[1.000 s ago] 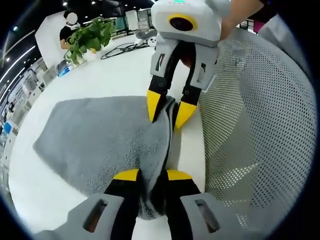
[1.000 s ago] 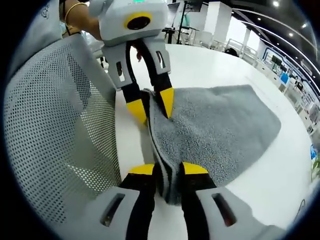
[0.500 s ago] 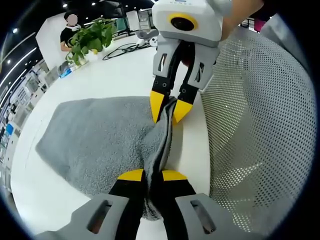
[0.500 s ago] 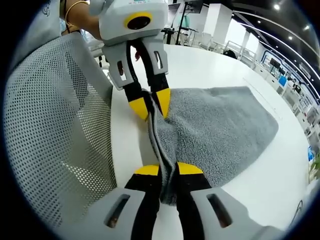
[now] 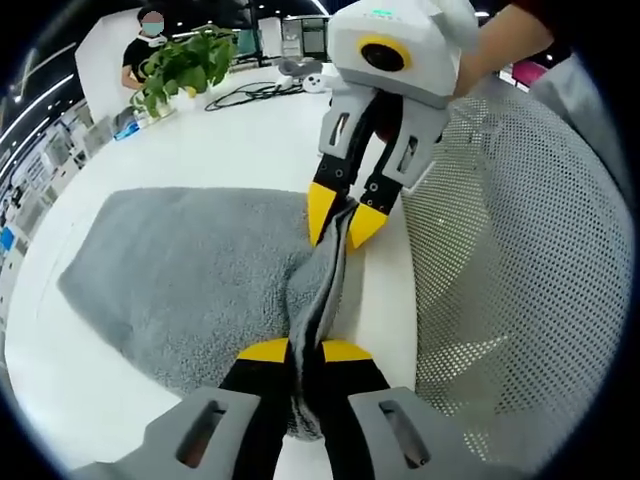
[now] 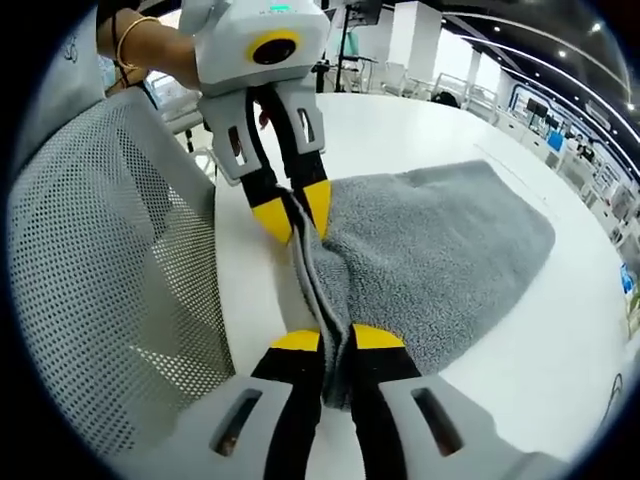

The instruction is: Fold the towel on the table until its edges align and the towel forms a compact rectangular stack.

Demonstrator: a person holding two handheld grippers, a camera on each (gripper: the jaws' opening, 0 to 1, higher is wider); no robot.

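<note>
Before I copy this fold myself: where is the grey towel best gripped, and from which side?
Grip the towel along its near edge by the mesh chair, coming from the chair side. The left gripper and right gripper pinch that edge, spaced apart, raising a ridge while the rest lies flat.

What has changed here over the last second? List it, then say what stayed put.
Both grippers closed on the towel's near edge: a second ago the left gripper and the right gripper had their jaws apart around the fold; now each is shut on the grey towel, and the edge between them is drawn up into a taut ridge. The rest of the towel still lies flat on the white table, beside the mesh chair.
</note>
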